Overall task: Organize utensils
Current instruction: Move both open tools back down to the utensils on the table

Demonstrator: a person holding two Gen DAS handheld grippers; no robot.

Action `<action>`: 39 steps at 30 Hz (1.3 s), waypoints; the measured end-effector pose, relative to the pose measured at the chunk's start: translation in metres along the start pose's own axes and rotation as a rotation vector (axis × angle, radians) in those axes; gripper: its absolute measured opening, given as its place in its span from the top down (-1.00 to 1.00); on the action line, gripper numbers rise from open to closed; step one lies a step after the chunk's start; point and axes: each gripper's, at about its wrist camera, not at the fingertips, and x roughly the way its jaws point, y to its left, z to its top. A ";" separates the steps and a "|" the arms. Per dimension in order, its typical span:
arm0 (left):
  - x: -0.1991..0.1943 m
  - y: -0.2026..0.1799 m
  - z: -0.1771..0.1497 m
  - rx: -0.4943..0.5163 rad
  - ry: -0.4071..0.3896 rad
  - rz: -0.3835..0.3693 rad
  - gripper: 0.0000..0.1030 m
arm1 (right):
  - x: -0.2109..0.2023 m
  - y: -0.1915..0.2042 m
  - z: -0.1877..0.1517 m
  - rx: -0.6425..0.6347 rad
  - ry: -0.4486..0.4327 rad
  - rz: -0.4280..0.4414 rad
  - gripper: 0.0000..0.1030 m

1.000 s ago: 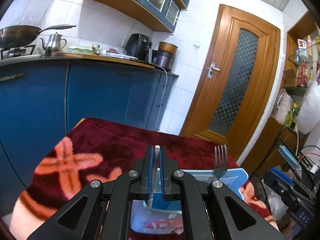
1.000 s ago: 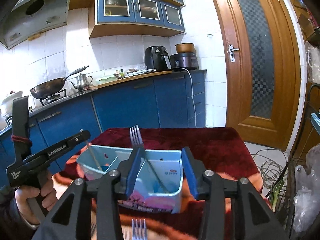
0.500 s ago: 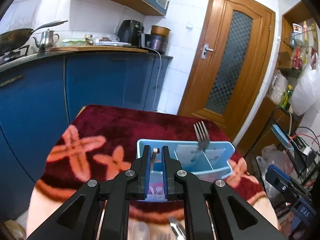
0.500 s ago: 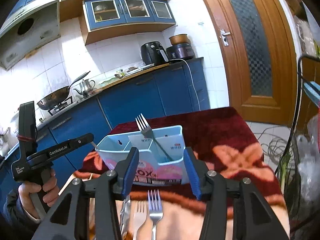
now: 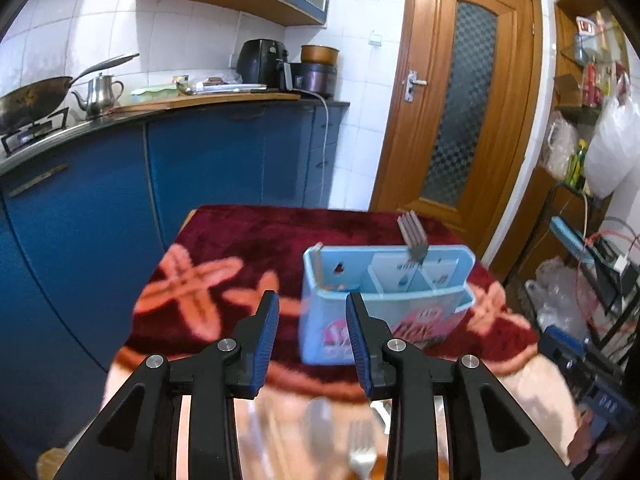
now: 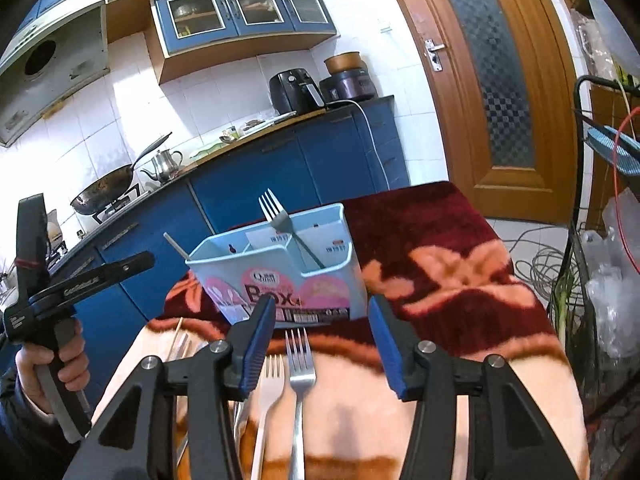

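A light blue utensil box (image 5: 384, 304) (image 6: 280, 276) stands on the red patterned tablecloth (image 5: 240, 256). A fork (image 5: 414, 236) (image 6: 280, 220) leans in its right compartment, tines up. A thin utensil handle (image 5: 318, 258) (image 6: 176, 246) stands in its left compartment. My left gripper (image 5: 312, 340) is open and empty, just in front of the box. My right gripper (image 6: 320, 344) is open and empty, above two forks (image 6: 298, 364) lying on the cloth. Blurred utensils (image 5: 320, 424) lie under the left gripper.
Blue kitchen cabinets (image 5: 224, 160) with a wok (image 5: 32, 96) and kettle (image 5: 98, 94) stand behind the table. A wooden door (image 5: 460, 112) is at the right. A wire rack with bags (image 6: 600, 280) stands right of the table.
My left gripper let go of the thin utensil, now standing in the box's left compartment, and opened and drew back. My right gripper also drew back from the box.
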 end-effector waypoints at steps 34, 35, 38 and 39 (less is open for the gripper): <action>0.050 0.047 -0.076 0.009 0.345 0.121 0.30 | 0.045 0.005 -0.035 -0.080 0.277 -0.066 -0.11; 0.052 0.048 -0.075 0.007 0.345 0.122 0.30 | 0.047 0.005 -0.034 -0.085 0.279 -0.065 -0.11; 0.058 0.051 -0.071 -0.015 0.356 0.120 0.30 | 0.052 0.006 -0.031 -0.098 0.285 -0.053 -0.12; 0.060 0.052 -0.070 -0.023 0.360 0.118 0.30 | 0.053 0.007 -0.030 -0.102 0.286 -0.049 -0.12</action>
